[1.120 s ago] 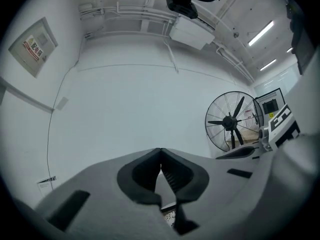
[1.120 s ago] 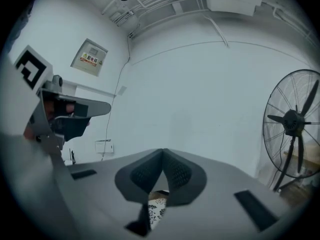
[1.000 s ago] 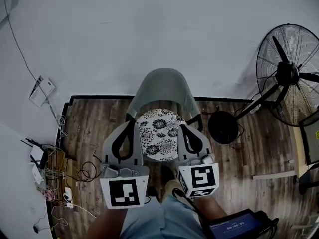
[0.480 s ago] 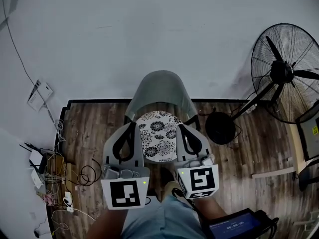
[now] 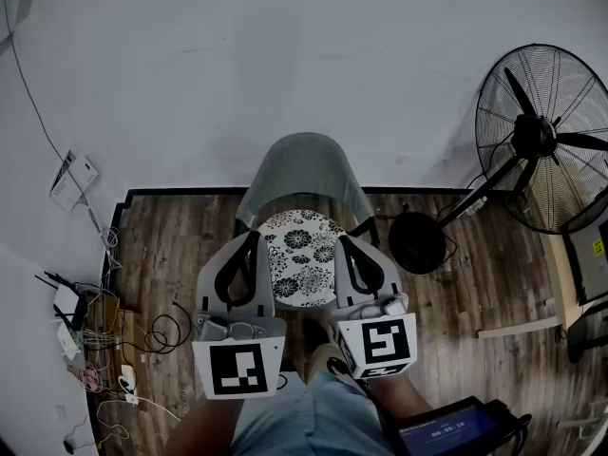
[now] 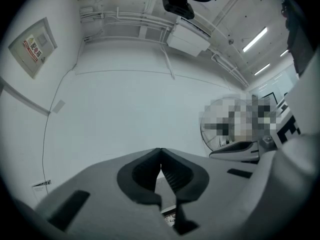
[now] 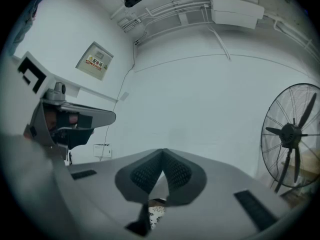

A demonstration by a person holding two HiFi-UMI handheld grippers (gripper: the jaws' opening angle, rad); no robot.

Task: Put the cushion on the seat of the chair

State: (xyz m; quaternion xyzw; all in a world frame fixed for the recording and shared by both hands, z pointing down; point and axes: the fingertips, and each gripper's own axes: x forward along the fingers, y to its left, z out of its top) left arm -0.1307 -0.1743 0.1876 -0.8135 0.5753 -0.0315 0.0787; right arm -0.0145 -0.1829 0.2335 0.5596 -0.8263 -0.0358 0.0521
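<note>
In the head view a round cushion [image 5: 302, 259] with a black-and-white flower print lies on the seat of a grey shell chair [image 5: 304, 164] that stands against the wall. My left gripper [image 5: 251, 237] is at the cushion's left edge and my right gripper [image 5: 344, 241] at its right edge, both pointing at the chair back. In the left gripper view the left gripper [image 6: 160, 150] has its tips together with nothing between them. The right gripper [image 7: 162, 152] in its own view is shut the same way. A scrap of the flower print [image 7: 156, 211] shows below the jaws.
A large pedestal fan [image 5: 546, 150] stands at the right, its round base [image 5: 418, 242] close to the chair. Cables and small boxes [image 5: 95, 321] litter the floor at the left. A tablet [image 5: 451, 432] and the person's legs [image 5: 304, 411] are at the bottom edge.
The picture has shifted a little. Both grippers stay shut at the two sides of the cushion, and the cushion has not moved on the seat.
</note>
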